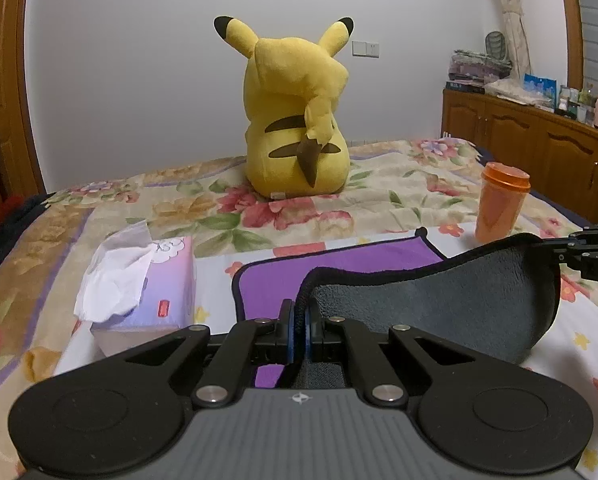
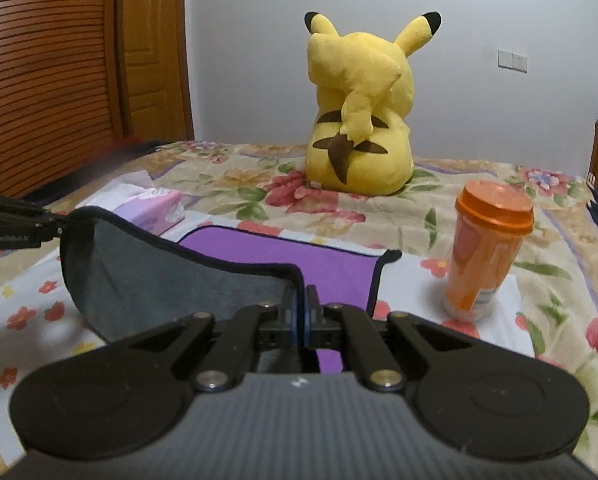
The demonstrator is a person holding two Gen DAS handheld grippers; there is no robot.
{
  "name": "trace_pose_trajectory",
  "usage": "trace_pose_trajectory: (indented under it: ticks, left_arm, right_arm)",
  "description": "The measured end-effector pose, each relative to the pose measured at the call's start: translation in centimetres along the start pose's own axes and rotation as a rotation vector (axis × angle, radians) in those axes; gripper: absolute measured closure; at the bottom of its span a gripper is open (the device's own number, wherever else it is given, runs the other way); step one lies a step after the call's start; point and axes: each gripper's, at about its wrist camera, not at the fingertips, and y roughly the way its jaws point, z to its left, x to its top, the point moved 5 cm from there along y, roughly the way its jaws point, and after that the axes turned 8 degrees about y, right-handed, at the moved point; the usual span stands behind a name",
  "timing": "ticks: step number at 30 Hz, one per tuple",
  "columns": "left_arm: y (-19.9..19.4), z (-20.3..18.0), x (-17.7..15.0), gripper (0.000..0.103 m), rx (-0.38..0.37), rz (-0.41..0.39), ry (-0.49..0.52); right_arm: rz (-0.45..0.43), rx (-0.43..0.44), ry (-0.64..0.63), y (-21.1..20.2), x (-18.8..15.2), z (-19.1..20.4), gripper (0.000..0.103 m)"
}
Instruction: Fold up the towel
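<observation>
The towel (image 1: 439, 292) is purple on one face and grey on the other, with a black hem. Its far part lies flat on the bed, purple side up (image 2: 299, 256). The near edge is lifted, grey side toward me. My left gripper (image 1: 300, 320) is shut on the near left corner. My right gripper (image 2: 301, 308) is shut on the near right corner. Each gripper shows at the edge of the other's view, my right gripper (image 1: 559, 246) in the left wrist view and my left gripper (image 2: 55, 226) in the right wrist view, holding the hem.
The bed carries a floral sheet (image 1: 379, 196). A yellow plush toy (image 1: 295, 120) sits behind the towel. A tissue box (image 1: 147, 280) is left of the towel, an orange lidded cup (image 2: 487, 252) right of it. A wooden cabinet (image 1: 539, 140) stands at the far right.
</observation>
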Motion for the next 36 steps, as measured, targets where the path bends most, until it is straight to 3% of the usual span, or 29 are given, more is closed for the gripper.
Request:
trace_pose_trajectory:
  ticks: [36]
  left_arm:
    - [5.5,2.0,5.9,0.095,0.05,-0.06,0.015]
  right_arm:
    - [-0.117,-0.053,-0.073,4.3,5.2,-0.9,0.099]
